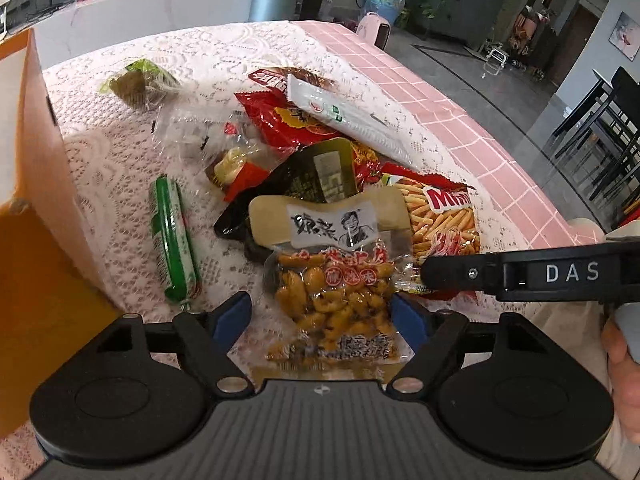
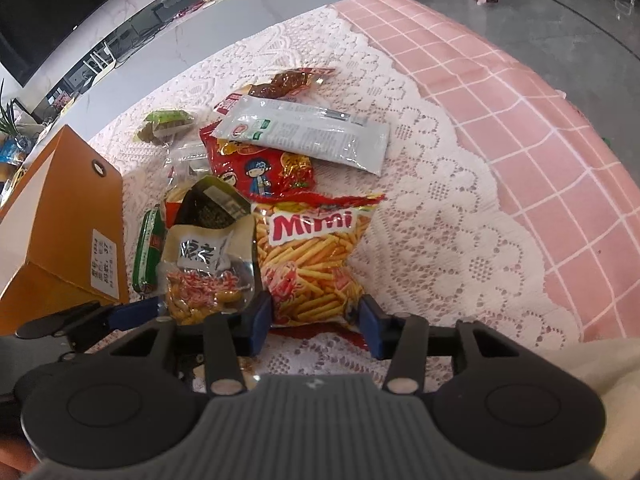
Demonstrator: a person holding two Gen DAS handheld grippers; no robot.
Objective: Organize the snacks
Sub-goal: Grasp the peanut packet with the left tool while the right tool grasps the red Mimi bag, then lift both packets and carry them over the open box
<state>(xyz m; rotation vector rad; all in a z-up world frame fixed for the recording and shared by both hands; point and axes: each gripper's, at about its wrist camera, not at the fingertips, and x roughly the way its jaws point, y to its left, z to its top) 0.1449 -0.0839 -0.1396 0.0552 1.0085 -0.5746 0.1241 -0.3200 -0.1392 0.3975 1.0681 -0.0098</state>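
Note:
A clear packet of yellow-brown beans [image 1: 332, 304] lies nearest me on the lace cloth. My left gripper [image 1: 322, 318] stands wide open astride it, the left pad apart from the wrapper. To its right lies a Mimi bag of fries [image 2: 312, 256], [image 1: 444, 220]. My right gripper [image 2: 316, 324] has its blue pads against both sides of the bag's crumpled near end. In the left wrist view one right finger [image 1: 452, 276] reaches in over that end. One blue left pad [image 2: 132, 312] shows beside the bean packet [image 2: 200, 296].
An orange box [image 1: 24, 240], [image 2: 60, 220] stands at the left. More snacks are piled behind: a green sausage [image 1: 174, 240], a black packet [image 1: 304, 180], a red bag [image 2: 260, 168], a white packet [image 2: 304, 136]. The pink checked table edge [image 2: 540, 140] runs along the right.

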